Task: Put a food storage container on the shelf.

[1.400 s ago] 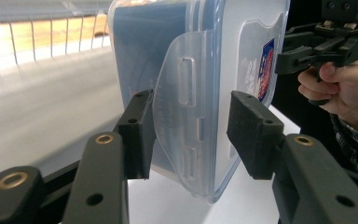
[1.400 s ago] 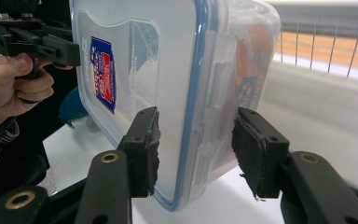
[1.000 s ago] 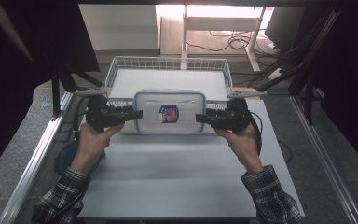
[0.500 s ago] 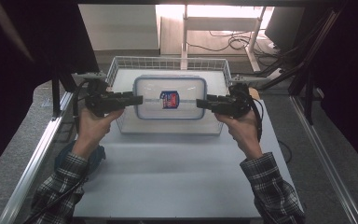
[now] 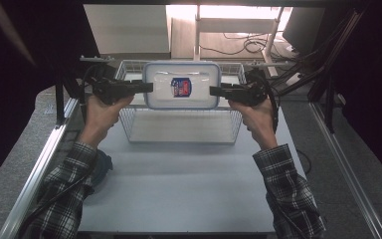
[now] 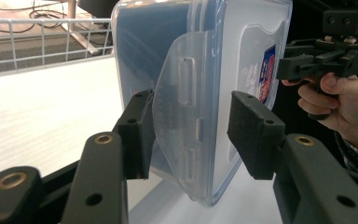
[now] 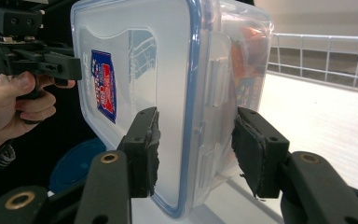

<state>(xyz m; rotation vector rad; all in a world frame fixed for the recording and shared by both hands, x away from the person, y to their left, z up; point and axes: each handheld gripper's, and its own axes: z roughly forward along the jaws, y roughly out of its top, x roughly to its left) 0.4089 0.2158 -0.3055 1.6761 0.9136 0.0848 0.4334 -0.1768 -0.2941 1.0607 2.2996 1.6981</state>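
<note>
Plastic container (image 5: 182, 85) is clamped at both ends by my left tongs (image 5: 146, 87) and right tongs (image 5: 214, 91), held above the wire basket (image 5: 181, 133) at the counter's far side; lowering it in remains

The container lid's (image 5: 181, 84) sticker is unreadable.

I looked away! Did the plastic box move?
Yes. The plastic box went away from the person and now hangs over the wire basket.
</note>
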